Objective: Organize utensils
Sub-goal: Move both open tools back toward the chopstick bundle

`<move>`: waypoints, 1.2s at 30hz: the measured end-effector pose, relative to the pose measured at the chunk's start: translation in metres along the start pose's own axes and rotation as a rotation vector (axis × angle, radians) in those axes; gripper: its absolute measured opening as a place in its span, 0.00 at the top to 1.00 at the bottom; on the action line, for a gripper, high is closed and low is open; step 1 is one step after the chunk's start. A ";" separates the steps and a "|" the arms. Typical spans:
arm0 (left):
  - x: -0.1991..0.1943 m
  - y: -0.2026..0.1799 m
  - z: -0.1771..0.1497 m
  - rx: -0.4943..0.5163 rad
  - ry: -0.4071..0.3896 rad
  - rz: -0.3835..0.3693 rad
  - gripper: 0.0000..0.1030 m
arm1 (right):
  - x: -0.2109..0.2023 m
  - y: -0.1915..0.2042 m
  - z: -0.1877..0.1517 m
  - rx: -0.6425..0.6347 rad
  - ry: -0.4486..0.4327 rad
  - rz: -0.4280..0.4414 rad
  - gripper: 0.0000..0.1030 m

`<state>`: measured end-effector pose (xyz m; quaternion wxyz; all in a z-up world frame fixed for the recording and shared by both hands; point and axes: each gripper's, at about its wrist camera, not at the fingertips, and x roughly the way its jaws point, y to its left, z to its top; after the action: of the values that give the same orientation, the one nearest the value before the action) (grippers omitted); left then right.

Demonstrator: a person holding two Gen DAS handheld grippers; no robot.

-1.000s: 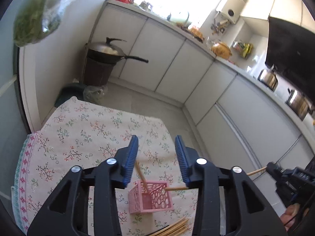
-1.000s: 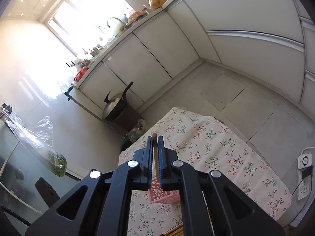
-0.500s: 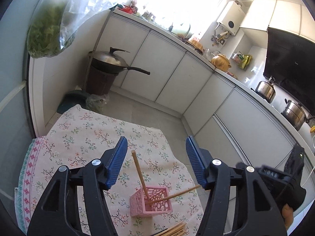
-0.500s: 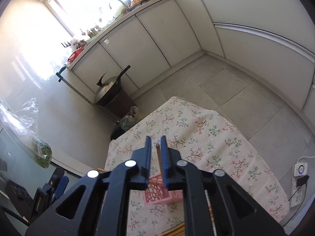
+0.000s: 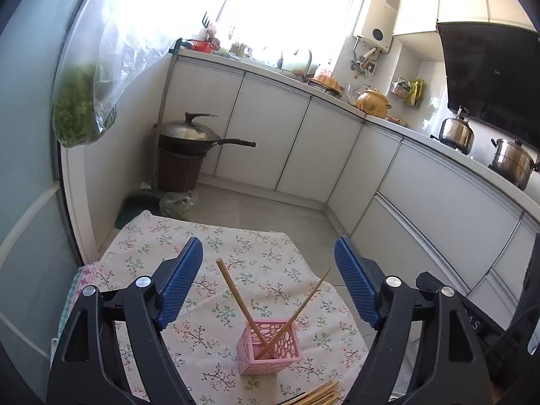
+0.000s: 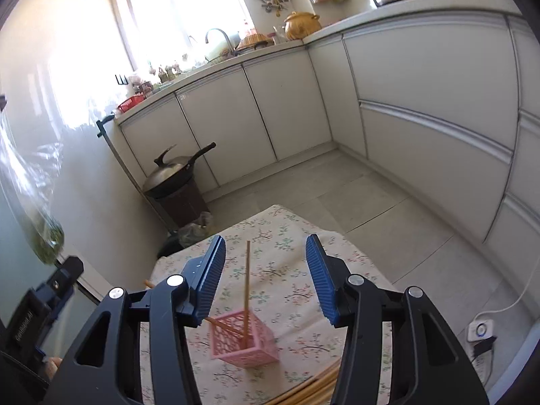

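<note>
A pink perforated basket [image 5: 268, 347] stands on the floral tablecloth [image 5: 152, 246] and holds two wooden chopsticks [image 5: 236, 298] that lean apart. It also shows in the right wrist view [image 6: 244, 342] with a chopstick [image 6: 247, 280] upright in it. A bundle of loose chopsticks [image 5: 319, 395] lies at the near edge, also in the right wrist view [image 6: 310, 391]. My left gripper [image 5: 268, 283] is open and empty above the basket. My right gripper [image 6: 265, 276] is open and empty above it too.
White kitchen cabinets [image 5: 270, 135] line the back and right. A wok on a brown bin [image 5: 185, 148] stands by the far table corner. A hanging bag of greens [image 5: 84, 108] is at the left. A power socket [image 6: 481, 332] lies on the floor at right.
My right gripper opened and let go of the chopstick, which now stands in the basket. My left gripper opened wider. Both grippers tilted up and drew back from the basket.
</note>
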<state>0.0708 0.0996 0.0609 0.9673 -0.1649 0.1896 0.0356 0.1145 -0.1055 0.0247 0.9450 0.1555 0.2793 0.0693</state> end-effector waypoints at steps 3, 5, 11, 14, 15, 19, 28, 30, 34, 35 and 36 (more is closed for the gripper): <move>-0.005 -0.006 -0.005 0.024 -0.010 0.017 0.17 | -0.008 -0.002 -0.006 -0.016 -0.017 -0.018 0.41; -0.007 -0.012 -0.009 0.048 -0.004 0.021 0.15 | -0.013 -0.003 -0.009 -0.033 -0.028 -0.030 0.39; -0.012 -0.022 -0.017 0.082 -0.008 0.030 0.09 | -0.025 -0.007 -0.015 -0.046 -0.033 -0.044 0.33; -0.014 -0.025 -0.020 0.092 -0.014 0.032 0.08 | -0.029 -0.010 -0.017 -0.047 -0.037 -0.056 0.32; -0.014 -0.026 -0.021 0.096 -0.014 0.034 0.08 | -0.030 -0.011 -0.018 -0.046 -0.038 -0.059 0.31; -0.013 -0.030 -0.027 0.113 0.003 0.036 0.07 | -0.036 -0.019 -0.022 -0.039 -0.043 -0.078 0.25; -0.009 -0.037 -0.047 0.174 0.066 0.035 0.07 | -0.051 -0.046 -0.033 -0.002 -0.059 -0.157 0.06; -0.004 -0.039 -0.051 0.196 0.096 0.031 0.07 | -0.052 -0.056 -0.038 0.010 -0.043 -0.179 0.06; 0.009 -0.046 -0.064 0.247 0.189 0.002 0.07 | -0.055 -0.082 -0.049 0.051 0.015 -0.207 0.06; 0.014 -0.049 -0.069 0.266 0.224 -0.014 0.07 | -0.056 -0.091 -0.053 0.071 0.034 -0.212 0.06; 0.018 -0.053 -0.073 0.285 0.257 -0.032 0.07 | -0.057 -0.099 -0.058 0.091 0.053 -0.216 0.06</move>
<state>0.0681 0.0254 0.0061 0.9491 -0.0324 0.3121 -0.0285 0.0397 -0.1965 -0.0256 0.9312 0.1656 0.3221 -0.0416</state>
